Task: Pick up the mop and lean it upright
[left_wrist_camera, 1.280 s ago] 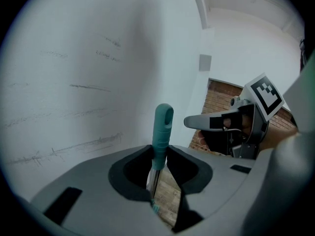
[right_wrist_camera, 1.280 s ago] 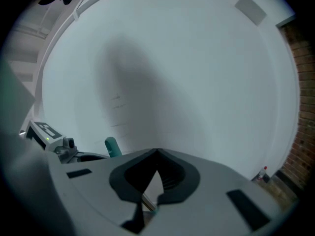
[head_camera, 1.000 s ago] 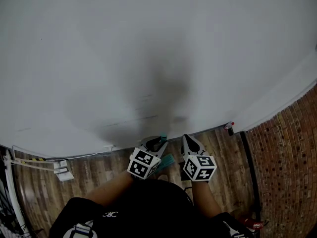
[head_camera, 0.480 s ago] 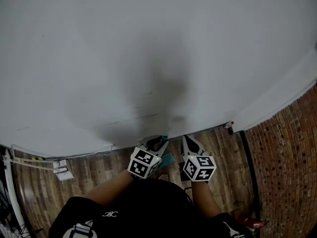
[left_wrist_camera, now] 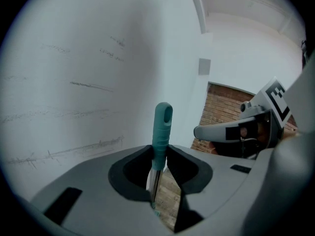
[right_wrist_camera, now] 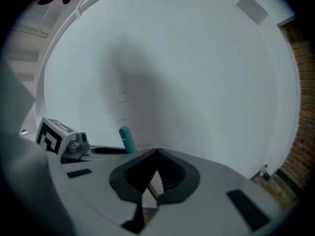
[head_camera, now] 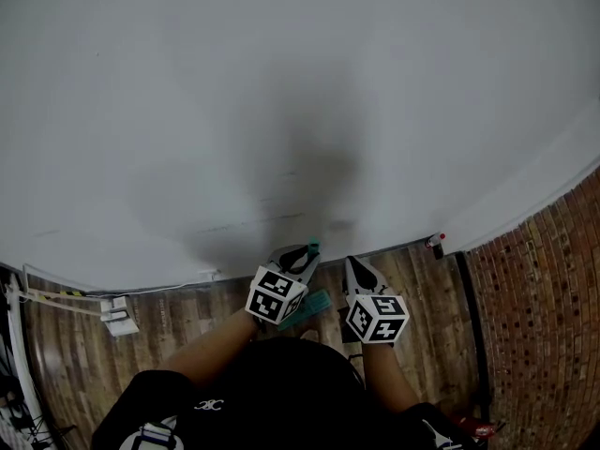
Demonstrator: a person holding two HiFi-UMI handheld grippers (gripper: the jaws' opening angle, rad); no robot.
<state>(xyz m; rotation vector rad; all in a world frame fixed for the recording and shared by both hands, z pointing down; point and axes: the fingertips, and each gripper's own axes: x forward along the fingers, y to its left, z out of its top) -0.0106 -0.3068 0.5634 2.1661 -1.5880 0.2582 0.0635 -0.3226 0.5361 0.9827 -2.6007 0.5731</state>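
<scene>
Head view first: person is standing close to a white wall [head_camera: 281, 111] on a wood floor [head_camera: 178, 322], with a brick wall [head_camera: 548, 289] off to the right; left gripper [head_camera: 302, 256] is reaching toward the foot of the white wall with the teal tip of the mop handle [head_camera: 311, 247] poking out past its jaws; right gripper [head_camera: 354, 266] is hanging just beside it; a teal piece [head_camera: 315, 303] is showing lower down between the two, likely part of the mop, though I cannot tell which part.

Left gripper view: left gripper [left_wrist_camera: 158, 157] is clamping the mop handle [left_wrist_camera: 162, 124] where the teal grip is meeting the metal shaft; the handle is standing close to upright, its top near the white wall [left_wrist_camera: 74, 82] but, as far as I can tell, not touching it; floor boards [left_wrist_camera: 170, 200] are showing far below between the jaws.

Right gripper view: right gripper [right_wrist_camera: 157, 154] is holding its jaws together on nothing; the teal handle [right_wrist_camera: 127, 139] is rising to its left, beside the left gripper [right_wrist_camera: 61, 137].

Judging the step: the mop is already being carried upright and the lean is what is left; doing it well is probably meaning tipping the top gently onto the wall with the foot planted a little out from the wall, then easing the clamp open slowly while watching for sliding; the free right gripper could be steadying the shaft if it is starting to slip sideways.
</scene>
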